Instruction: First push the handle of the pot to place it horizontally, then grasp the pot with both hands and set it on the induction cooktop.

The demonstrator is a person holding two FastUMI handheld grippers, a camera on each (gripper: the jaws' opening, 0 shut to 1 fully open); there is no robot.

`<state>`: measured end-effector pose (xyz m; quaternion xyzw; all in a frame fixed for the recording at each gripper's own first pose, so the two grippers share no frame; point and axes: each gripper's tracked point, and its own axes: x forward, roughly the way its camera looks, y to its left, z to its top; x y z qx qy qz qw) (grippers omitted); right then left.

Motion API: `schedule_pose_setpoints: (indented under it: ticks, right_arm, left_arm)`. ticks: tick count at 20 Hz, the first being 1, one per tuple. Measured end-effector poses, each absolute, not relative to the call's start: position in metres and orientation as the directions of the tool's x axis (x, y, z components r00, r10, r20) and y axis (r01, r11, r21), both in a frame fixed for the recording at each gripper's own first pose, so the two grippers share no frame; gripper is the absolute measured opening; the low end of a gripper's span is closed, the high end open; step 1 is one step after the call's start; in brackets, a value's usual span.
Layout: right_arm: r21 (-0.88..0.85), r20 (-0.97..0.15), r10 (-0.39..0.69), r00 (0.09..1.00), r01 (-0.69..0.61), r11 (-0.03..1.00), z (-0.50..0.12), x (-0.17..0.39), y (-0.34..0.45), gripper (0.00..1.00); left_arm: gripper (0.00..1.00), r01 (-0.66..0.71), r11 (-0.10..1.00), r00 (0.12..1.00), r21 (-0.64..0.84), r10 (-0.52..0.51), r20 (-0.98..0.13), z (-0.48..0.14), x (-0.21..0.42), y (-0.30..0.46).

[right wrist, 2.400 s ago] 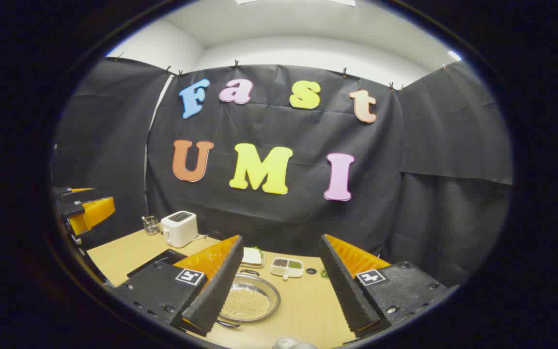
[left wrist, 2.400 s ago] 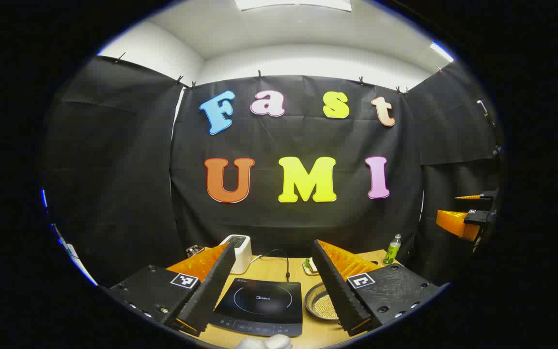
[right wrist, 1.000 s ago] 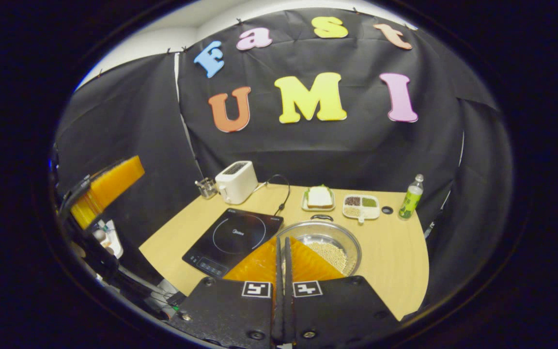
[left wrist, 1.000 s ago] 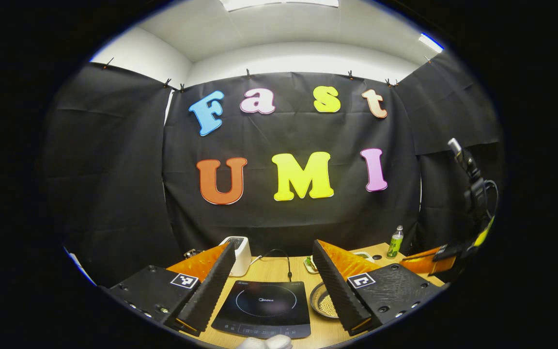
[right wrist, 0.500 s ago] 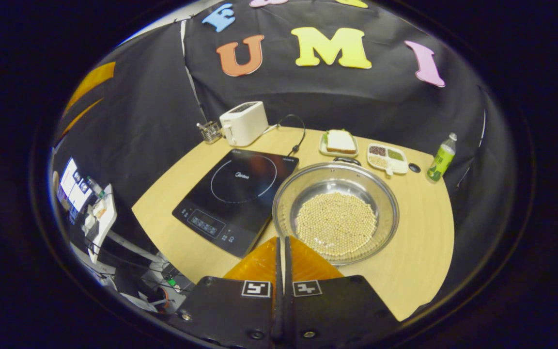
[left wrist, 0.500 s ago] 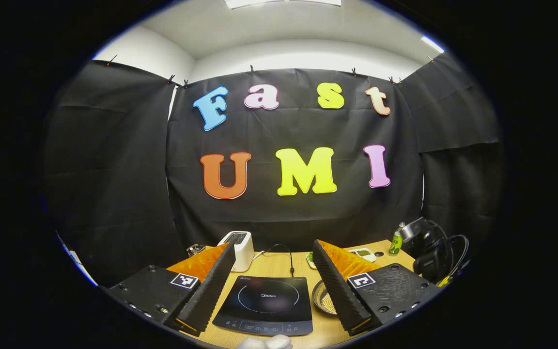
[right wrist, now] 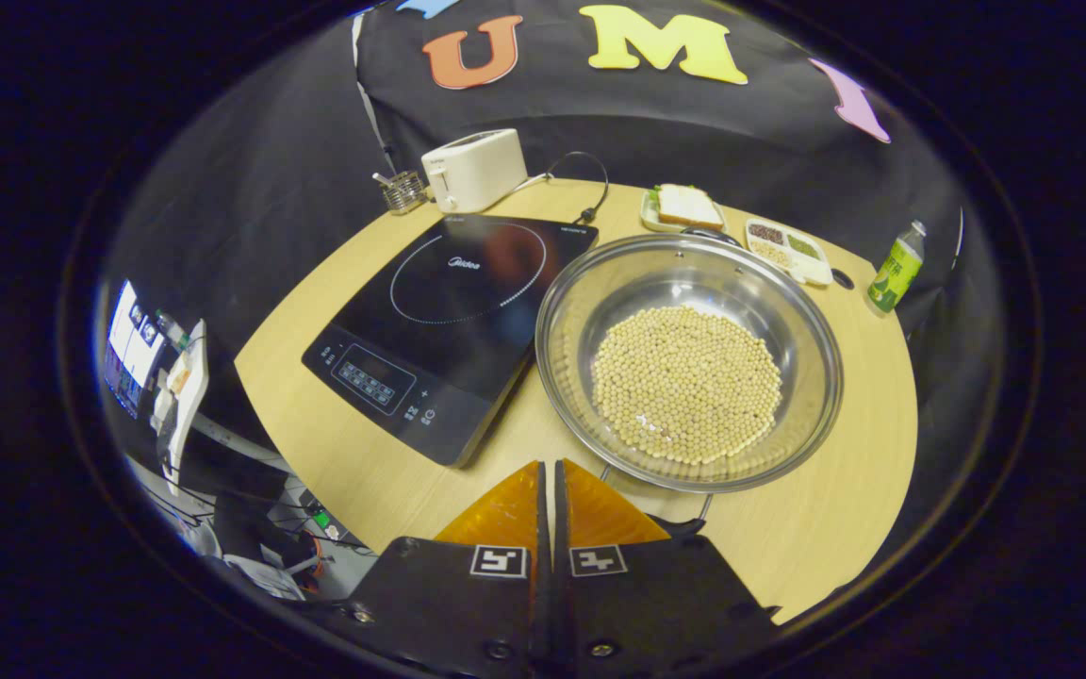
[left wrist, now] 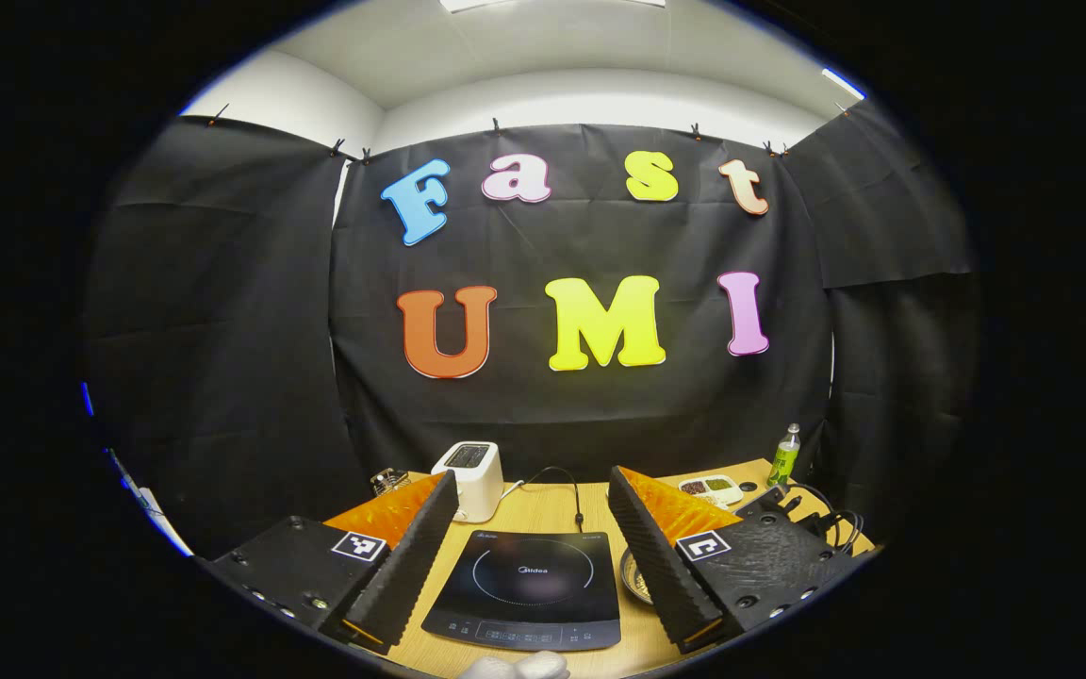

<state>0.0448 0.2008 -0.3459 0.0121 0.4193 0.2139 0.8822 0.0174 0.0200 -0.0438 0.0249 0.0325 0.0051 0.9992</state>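
Observation:
The steel pot (right wrist: 600, 311), holding pale beans, sits on the wooden table just right of the black induction cooktop (right wrist: 453, 302). One pot handle (right wrist: 680, 521) points toward me and the other handle (right wrist: 705, 230) lies at the far rim. My right gripper (right wrist: 548, 469) is shut with nothing in it, its tips low over the table just left of the near handle. In the left gripper view my left gripper (left wrist: 534, 479) stands open over the cooktop (left wrist: 529, 580). A sliver of the pot (left wrist: 634, 587) shows beside its right finger.
At the back of the table stand a white toaster (right wrist: 472, 168), a small glass holder (right wrist: 402, 190), a sandwich plate (right wrist: 684, 206), a divided dish (right wrist: 788, 247) and a green bottle (right wrist: 894, 259). The cooktop's cable (right wrist: 590, 193) curls at the back. The table's front edge (right wrist: 317, 471) is close.
My right gripper has shut, tipped downward and dropped close to the pot's near handle. The left gripper has stayed open and barely shifted.

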Motion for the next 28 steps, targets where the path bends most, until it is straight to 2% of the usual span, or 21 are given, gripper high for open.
schedule_pose_setpoints:
  ticks: [3,4,5,7,8,10,11,13,14,17,18,21,23,24,25,26,28]
  right_arm:
    - [0.212,-0.755,0.379,0.535,-0.347,0.914,-0.360,0.049,0.201,0.04]
    - [0.210,-0.758,0.374,0.534,-0.342,0.916,-0.364,0.051,0.200,0.00]
    - [0.212,-0.763,0.371,0.530,-0.337,0.917,-0.367,0.052,0.199,0.04]
    - [0.241,-0.762,0.387,0.520,-0.327,0.914,-0.371,0.054,0.204,0.04]
    - [0.242,-0.761,0.384,0.523,-0.321,0.916,-0.370,0.054,0.203,0.00]
    - [0.226,-0.763,0.375,0.527,-0.325,0.918,-0.371,0.054,0.201,0.04]
    - [0.220,-0.763,0.370,0.530,-0.326,0.920,-0.371,0.053,0.198,0.00]
    - [0.223,-0.771,0.361,0.524,-0.309,0.924,-0.375,0.052,0.190,0.03]
    - [0.227,-0.772,0.355,0.527,-0.293,0.929,-0.377,0.051,0.186,0.00]
    - [0.214,-0.781,0.328,0.531,-0.267,0.940,-0.382,0.050,0.168,0.00]
    - [0.212,-0.782,0.322,0.534,-0.257,0.943,-0.383,0.050,0.163,0.04]
    - [0.208,-0.786,0.301,0.540,-0.228,0.951,-0.386,0.050,0.146,0.00]
    - [0.199,-0.788,0.286,0.544,-0.214,0.956,-0.388,0.051,0.135,0.00]
    - [0.195,-0.790,0.278,0.547,-0.205,0.959,-0.389,0.051,0.129,0.04]
    - [0.189,-0.792,0.269,0.548,-0.198,0.962,-0.390,0.052,0.123,0.00]
    - [0.184,-0.793,0.260,0.551,-0.190,0.964,-0.391,0.052,0.118,0.04]
    - [0.173,-0.796,0.240,0.555,-0.172,0.970,-0.393,0.055,0.105,0.00]
  left_arm:
    - [0.96,-0.015,0.999,0.997,0.053,0.019,-0.077,-0.047,0.019,0.022]
    - [0.96,-0.017,0.998,0.997,0.056,0.021,-0.080,-0.049,0.018,0.023]
    - [0.96,-0.017,0.998,0.996,0.060,0.022,-0.085,-0.050,0.019,0.023]
    - [0.96,-0.019,0.997,0.995,0.069,0.026,-0.093,-0.054,0.019,0.024]
    - [0.96,-0.018,0.997,0.995,0.070,0.025,-0.098,-0.055,0.019,0.023]
    - [0.96,-0.018,0.997,0.995,0.068,0.025,-0.099,-0.055,0.021,0.023]
    - [0.96,-0.018,0.998,0.995,0.066,0.025,-0.099,-0.055,0.021,0.023]
    - [0.97,-0.014,0.998,0.995,0.059,0.020,-0.099,-0.055,0.022,0.019]
    - [0.97,-0.012,0.998,0.995,0.058,0.018,-0.098,-0.055,0.022,0.019]
    - [0.97,-0.007,0.998,0.995,0.056,0.013,-0.099,-0.055,0.023,0.016]
    - [0.97,-0.002,0.999,0.995,0.051,0.008,-0.100,-0.057,0.023,0.013]
    - [0.97,0.009,0.999,0.994,0.048,-0.004,-0.112,-0.061,0.024,0.008]
    - [0.97,0.016,0.999,0.993,0.040,-0.012,-0.114,-0.060,0.023,0.004]
    - [0.97,0.018,0.999,0.993,0.040,-0.013,-0.113,-0.060,0.023,0.003]
    - [0.97,0.020,0.999,0.994,0.040,-0.016,-0.111,-0.059,0.024,0.001]
    - [0.97,0.024,0.999,0.994,0.042,-0.019,-0.112,-0.059,0.024,-0.001]
    - [0.97,0.029,0.998,0.994,0.047,-0.023,-0.111,-0.059,0.023,-0.003]
